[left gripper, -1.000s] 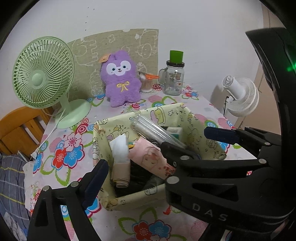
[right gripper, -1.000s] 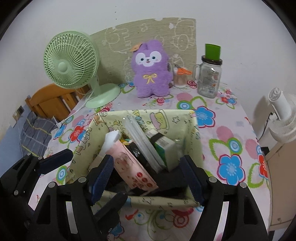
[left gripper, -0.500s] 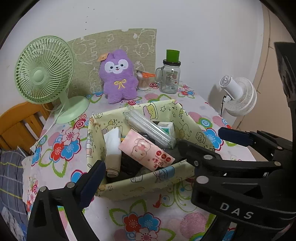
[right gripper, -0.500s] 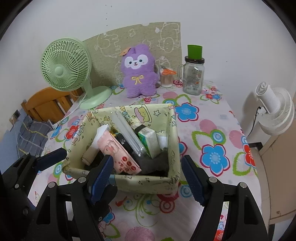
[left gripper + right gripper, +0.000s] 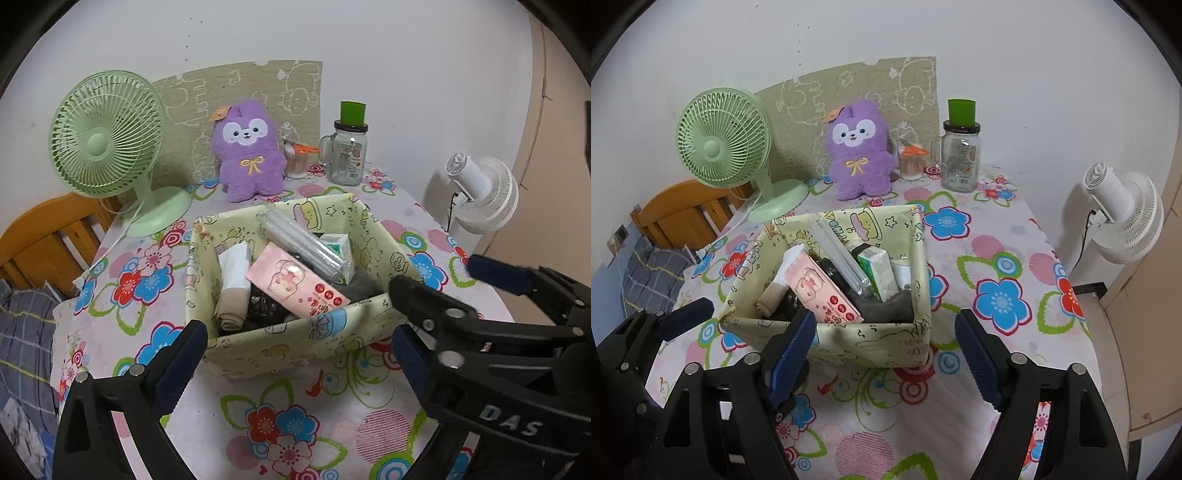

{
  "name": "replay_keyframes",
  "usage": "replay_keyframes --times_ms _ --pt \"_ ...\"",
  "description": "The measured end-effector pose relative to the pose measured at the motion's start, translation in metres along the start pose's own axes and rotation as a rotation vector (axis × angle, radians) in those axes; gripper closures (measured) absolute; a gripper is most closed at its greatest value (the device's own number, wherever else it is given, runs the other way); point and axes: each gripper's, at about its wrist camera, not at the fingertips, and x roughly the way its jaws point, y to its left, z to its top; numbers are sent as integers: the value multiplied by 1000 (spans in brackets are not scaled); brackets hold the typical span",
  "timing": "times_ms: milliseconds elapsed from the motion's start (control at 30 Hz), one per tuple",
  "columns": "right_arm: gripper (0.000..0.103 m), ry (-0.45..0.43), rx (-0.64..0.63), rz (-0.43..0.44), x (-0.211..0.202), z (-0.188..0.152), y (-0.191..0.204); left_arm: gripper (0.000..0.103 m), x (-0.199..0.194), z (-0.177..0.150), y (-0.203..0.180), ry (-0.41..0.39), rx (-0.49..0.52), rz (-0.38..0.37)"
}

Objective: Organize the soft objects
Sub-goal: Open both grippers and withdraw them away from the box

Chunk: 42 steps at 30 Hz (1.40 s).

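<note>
A yellow-green printed fabric basket (image 5: pixel 295 332) (image 5: pixel 871 339) stands on the flowered tablecloth. It holds a pink tissue pack (image 5: pixel 295 284) (image 5: pixel 823 291), a green pack (image 5: pixel 336 243), a clear tube bundle (image 5: pixel 303 240), a rolled beige cloth (image 5: pixel 232 288) and dark cloths. A purple plush (image 5: pixel 247 155) (image 5: pixel 860 155) sits upright at the back wall. My left gripper (image 5: pixel 295 356) and right gripper (image 5: pixel 884 350) hover just before the basket's near wall, jaws opening, nothing between them. The right gripper (image 5: pixel 447 284) also shows in the left wrist view, beside the basket's right corner.
A green desk fan (image 5: pixel 103 140) stands back left. A glass jar with a green lid (image 5: pixel 347 155) and a swab cup (image 5: pixel 295 158) stand back right. A white fan (image 5: pixel 480 195) stands off the table's right edge, a wooden chair (image 5: pixel 48 236) to the left.
Both grippers have drawn back from the basket, which now sits farther ahead and whole in view. Both pairs of jaws stand a little wider.
</note>
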Motion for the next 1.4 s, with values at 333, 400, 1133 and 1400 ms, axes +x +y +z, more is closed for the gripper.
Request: replay_keyframes --times_ms 333,400,1133,1400 --pt "14 -37 2 -26 -16 -14 -4 0 -8 -15 8 13 -37 8" --pt "13 -41 3 -29 -20 -17 -5 0 -12 -15 9 4 -39 10" --pt "13 -70 10 -56 -55 -45 -10 0 -54 -38 23 -35 -87 74" --pt "13 -97 -9 -73 -77 -53 -4 0 -84 -43 19 -87 -92 70"
